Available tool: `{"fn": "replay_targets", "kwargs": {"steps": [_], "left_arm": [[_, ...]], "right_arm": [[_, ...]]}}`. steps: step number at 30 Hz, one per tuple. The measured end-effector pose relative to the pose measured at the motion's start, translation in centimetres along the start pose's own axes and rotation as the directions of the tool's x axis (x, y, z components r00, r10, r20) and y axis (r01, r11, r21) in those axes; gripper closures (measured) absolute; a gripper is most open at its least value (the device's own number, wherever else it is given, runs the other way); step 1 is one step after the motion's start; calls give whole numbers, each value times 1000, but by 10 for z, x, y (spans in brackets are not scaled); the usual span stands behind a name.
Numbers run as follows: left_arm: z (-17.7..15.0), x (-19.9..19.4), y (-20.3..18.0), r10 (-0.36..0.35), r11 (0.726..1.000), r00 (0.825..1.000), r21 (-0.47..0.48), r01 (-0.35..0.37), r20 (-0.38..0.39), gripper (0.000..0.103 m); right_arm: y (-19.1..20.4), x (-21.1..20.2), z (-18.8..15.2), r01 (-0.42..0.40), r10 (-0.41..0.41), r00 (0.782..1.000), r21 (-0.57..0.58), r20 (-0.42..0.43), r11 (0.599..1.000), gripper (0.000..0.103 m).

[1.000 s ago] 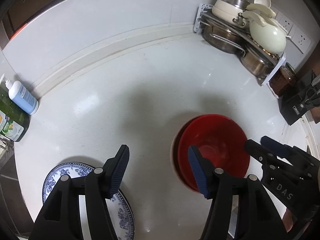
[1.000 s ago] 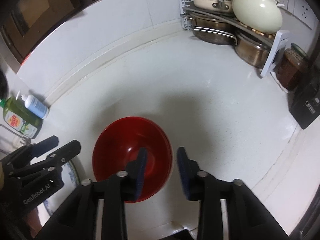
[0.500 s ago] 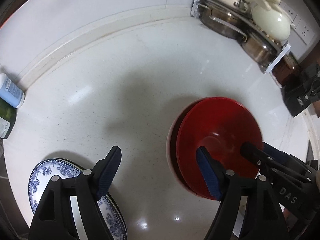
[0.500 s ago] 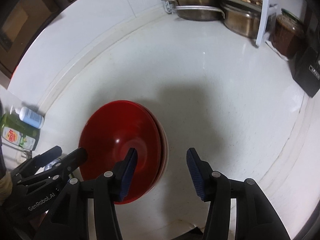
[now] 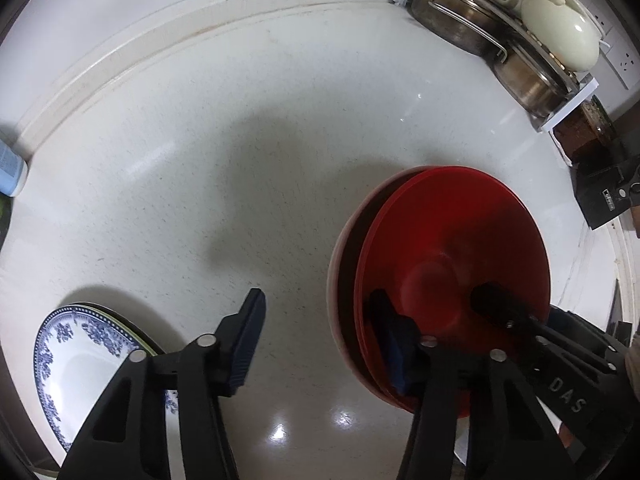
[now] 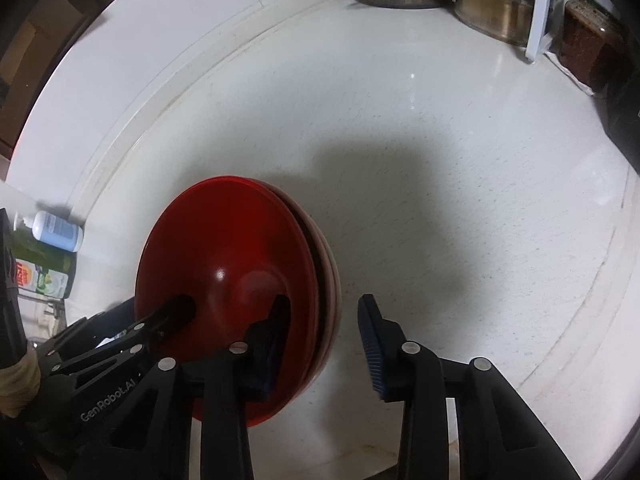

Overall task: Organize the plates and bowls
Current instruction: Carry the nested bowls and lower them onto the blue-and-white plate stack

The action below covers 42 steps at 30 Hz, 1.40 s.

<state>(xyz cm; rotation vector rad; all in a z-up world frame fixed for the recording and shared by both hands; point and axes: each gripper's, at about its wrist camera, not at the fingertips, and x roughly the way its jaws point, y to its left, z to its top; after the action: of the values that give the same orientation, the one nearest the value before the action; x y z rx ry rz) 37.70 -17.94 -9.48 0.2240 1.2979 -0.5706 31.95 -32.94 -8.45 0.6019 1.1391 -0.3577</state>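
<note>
A red bowl (image 5: 452,256) sits nested in a stack of bowls with a pale rim on the white counter; it also shows in the right wrist view (image 6: 224,264). My left gripper (image 5: 320,340) is open, its right finger inside the bowl and its left finger outside the rim. My right gripper (image 6: 324,340) is open, its left finger inside the bowl and its right finger outside over the counter. Each gripper straddles an opposite side of the rim. A blue-and-white plate (image 5: 92,360) on a darker plate lies at the lower left, partly hidden by my left gripper.
A rack of steel pots and cream lidded pots (image 5: 520,40) stands at the back right, with a brown jar (image 6: 592,52) and a black box (image 5: 604,196) beside it. Bottles (image 6: 56,232) stand at the left by the wall.
Both grippers have moved down and forward onto the red bowl. My right gripper opened wider and now straddles the rim; the left finger went deeper into the bowl.
</note>
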Motion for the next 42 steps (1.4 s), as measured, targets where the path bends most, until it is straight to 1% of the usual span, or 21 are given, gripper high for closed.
{"fn": "replay_targets", "kwargs": {"steps": [3,6,8,10,11,15,22,28,33,42], "left_arm": [[2,1,1,-17,1000,1000,-11,17,-6,56],[3,1,0,-47,999,999,-20,47,-15,67],[4,1,-1,-57,998,998,-22,56,-18,70],[4,2,-1,-69,997,997,-28,69,-27,75],[5,3,-2,-83,996,996,-28,82,-36,80],[4,2,-4,-67,998,997,-20,66,-38,79],[4,2,-4,-60,997,997,-51,58,-40,79],[4,-2,-3,-52,997,998,-58,51,-18,79],[-1,-16,6,-52,996,999,-67,52,9,79],[-11,-47,21,-46,994,996,-96,53,70,79]], "right_arm": [[1,5,0,1,-1,1000,-7,-21,1000,73],[1,10,0,-15,15,999,0,-45,1000,77],[2,12,0,-13,13,999,-2,-50,1000,77],[3,13,0,-14,14,999,-6,-51,1000,77],[4,13,0,-15,15,999,-6,-52,1000,77],[4,12,1,-11,10,999,-18,-50,1000,78],[5,11,-1,-8,6,999,-32,-52,999,78],[9,8,-1,-6,4,999,-48,-42,999,78],[15,1,-2,-3,2,1000,-66,-24,998,78],[36,-21,-4,-12,14,1000,-124,18,992,78]]}}
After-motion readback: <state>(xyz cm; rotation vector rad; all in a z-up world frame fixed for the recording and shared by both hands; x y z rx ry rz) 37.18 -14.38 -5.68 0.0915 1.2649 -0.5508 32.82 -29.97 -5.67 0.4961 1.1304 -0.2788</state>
